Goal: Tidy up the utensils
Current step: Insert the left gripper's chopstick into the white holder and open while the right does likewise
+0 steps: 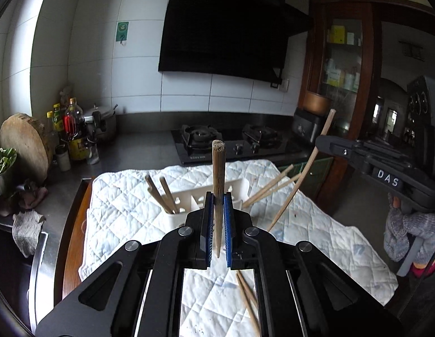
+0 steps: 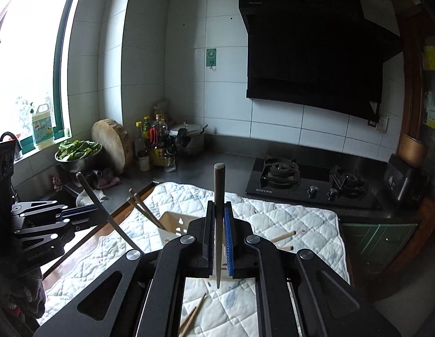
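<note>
Chopsticks stand upright, one clamped in the left gripper (image 1: pixel 217 219), one in the right gripper (image 2: pixel 218 233); lower each tip-first, steadily, into the white holder (image 1: pixel 183 205) beyond, on the quilted cloth (image 1: pixel 119 196).

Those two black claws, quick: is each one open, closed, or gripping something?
Left claw: closed on a light wooden chopstick, held upright.
Right claw: closed on a darker wooden chopstick, held upright.
</note>
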A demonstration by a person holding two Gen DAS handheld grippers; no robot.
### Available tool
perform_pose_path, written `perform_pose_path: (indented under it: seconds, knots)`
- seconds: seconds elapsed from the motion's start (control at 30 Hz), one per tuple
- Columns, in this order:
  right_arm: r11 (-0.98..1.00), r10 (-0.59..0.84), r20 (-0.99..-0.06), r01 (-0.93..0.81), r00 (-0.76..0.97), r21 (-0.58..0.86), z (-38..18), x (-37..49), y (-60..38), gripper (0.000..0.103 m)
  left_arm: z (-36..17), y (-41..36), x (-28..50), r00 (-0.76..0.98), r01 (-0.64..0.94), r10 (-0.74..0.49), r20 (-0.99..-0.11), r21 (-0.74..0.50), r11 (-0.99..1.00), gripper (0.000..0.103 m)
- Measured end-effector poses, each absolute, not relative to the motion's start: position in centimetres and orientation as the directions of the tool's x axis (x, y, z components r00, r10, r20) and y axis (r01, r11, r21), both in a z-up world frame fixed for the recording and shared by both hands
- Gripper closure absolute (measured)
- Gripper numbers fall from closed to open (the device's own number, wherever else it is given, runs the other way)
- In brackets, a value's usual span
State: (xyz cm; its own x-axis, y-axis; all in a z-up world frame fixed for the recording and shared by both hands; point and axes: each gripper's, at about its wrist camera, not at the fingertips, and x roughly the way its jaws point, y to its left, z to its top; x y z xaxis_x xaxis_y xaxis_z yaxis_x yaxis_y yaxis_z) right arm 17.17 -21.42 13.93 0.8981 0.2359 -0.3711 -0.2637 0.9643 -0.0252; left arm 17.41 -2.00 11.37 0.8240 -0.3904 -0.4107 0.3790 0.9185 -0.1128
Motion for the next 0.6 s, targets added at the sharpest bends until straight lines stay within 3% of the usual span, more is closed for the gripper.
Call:
perform_pose_path:
  seconds: [0.37,0.6]
  knots:
    - [0.977,0.192,-0.275,-0.209,0.942,-0.034,14.5,21.1,-21.1,0.096,13.5,0.1,19.8,0.894,0.32,-0.372,-0.25,-0.224,0.92,0.097]
    - [0.978,0.194,-0.304,-0.209,0.933,-0.017,13.1,23.5,-21.1,0.096,12.7,0.1,21.9,0.904,0.284,-0.34,-0.261,-0.228,0.931,0.097]
